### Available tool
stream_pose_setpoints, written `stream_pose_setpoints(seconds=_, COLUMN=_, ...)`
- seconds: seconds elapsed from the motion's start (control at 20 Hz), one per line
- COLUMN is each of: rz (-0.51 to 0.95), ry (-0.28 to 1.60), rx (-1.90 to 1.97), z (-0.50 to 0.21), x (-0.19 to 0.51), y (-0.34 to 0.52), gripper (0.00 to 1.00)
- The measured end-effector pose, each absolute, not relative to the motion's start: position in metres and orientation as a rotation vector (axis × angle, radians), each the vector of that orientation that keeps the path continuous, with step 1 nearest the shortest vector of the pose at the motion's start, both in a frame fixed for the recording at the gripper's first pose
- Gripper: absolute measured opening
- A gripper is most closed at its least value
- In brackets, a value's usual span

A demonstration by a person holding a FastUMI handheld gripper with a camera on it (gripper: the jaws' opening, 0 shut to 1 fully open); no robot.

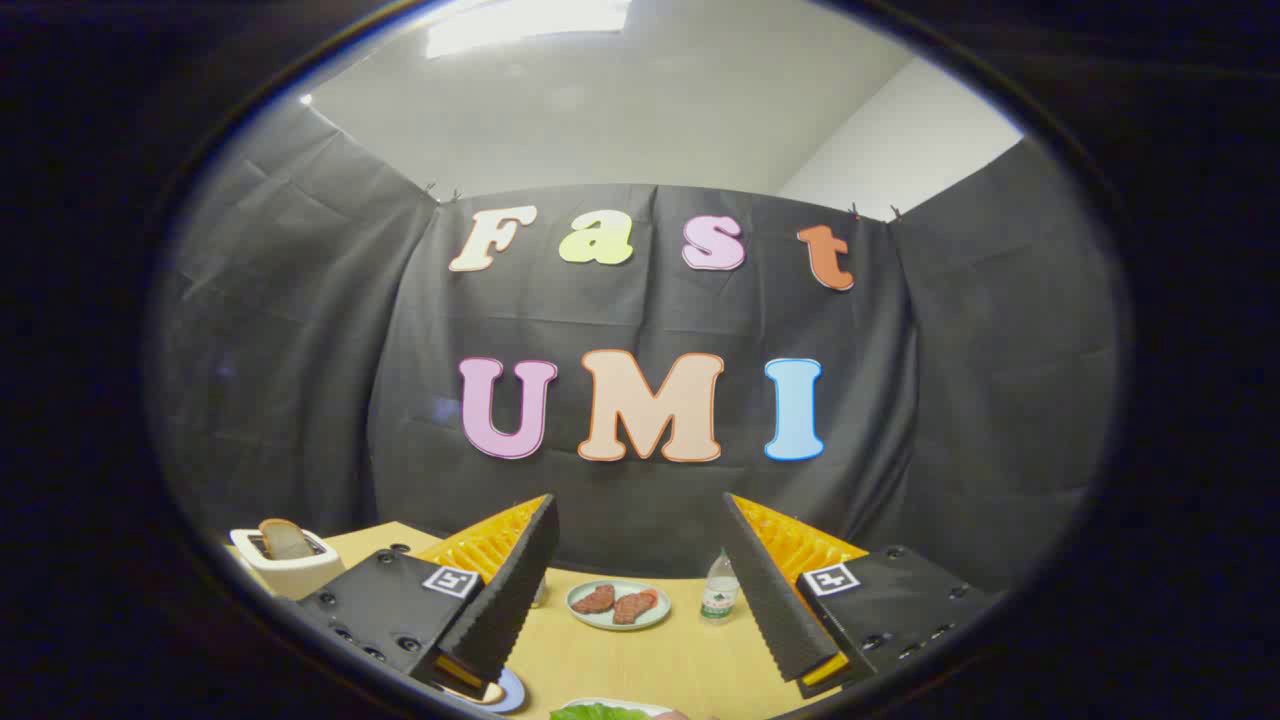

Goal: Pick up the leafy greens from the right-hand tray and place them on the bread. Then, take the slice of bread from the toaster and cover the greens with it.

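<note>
My gripper (640,520) is open, its two fingers spread wide and held well above the wooden table (660,660) with nothing between them. A white toaster (285,565) stands beyond the left finger, and a slice of bread (285,538) sticks up out of its slot. Leafy greens (598,712) lie on a white plate (655,707) close below the fingers, only their far edge visible. Under the left finger peeks the rim of a blue plate (508,692); what lies on it is hidden.
A pale green plate (618,605) with two pieces of brown meat sits at the table's far side, between the fingers. A small plastic bottle (717,592) stands just right of it. The black cloth wall closes off the back.
</note>
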State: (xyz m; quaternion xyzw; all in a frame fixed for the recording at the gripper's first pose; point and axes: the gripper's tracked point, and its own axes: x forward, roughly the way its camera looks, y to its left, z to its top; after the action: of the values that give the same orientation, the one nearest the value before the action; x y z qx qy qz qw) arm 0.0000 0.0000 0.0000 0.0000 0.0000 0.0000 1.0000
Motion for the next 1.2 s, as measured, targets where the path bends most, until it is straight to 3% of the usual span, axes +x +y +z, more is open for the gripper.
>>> stream_pose_setpoints(seconds=1.2, rz=0.039, ry=0.012, rx=0.006, z=-0.012, x=0.007, y=0.007, gripper=1.0)
